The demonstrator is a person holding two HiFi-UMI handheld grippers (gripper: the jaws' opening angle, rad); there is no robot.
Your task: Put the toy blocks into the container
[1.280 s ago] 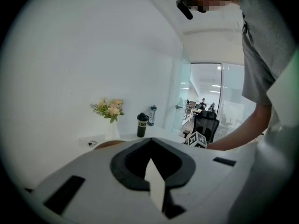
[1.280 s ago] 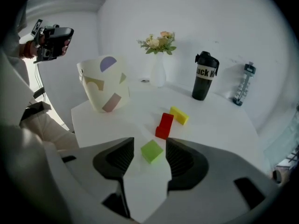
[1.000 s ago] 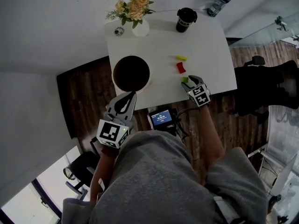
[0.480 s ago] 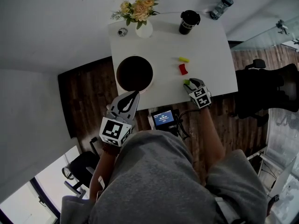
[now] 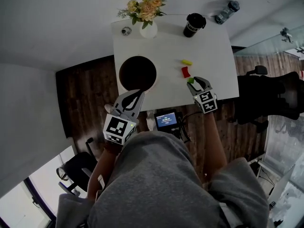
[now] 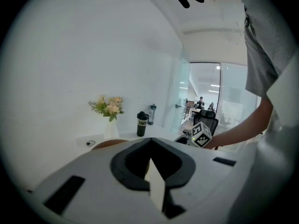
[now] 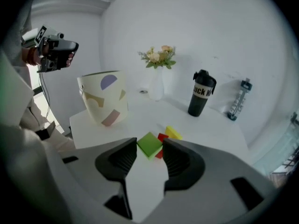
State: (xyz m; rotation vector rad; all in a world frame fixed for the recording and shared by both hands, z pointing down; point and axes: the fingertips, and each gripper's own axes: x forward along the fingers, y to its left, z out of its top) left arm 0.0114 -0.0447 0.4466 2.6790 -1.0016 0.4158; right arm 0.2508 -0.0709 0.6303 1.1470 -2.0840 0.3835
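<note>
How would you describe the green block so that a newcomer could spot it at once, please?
On the white table, three small blocks run in a line near the right edge. The green block is the nearest to the person, gripped by the right gripper, whose jaws have just been closing on it; the red block and yellow block lie free beyond it.
</note>
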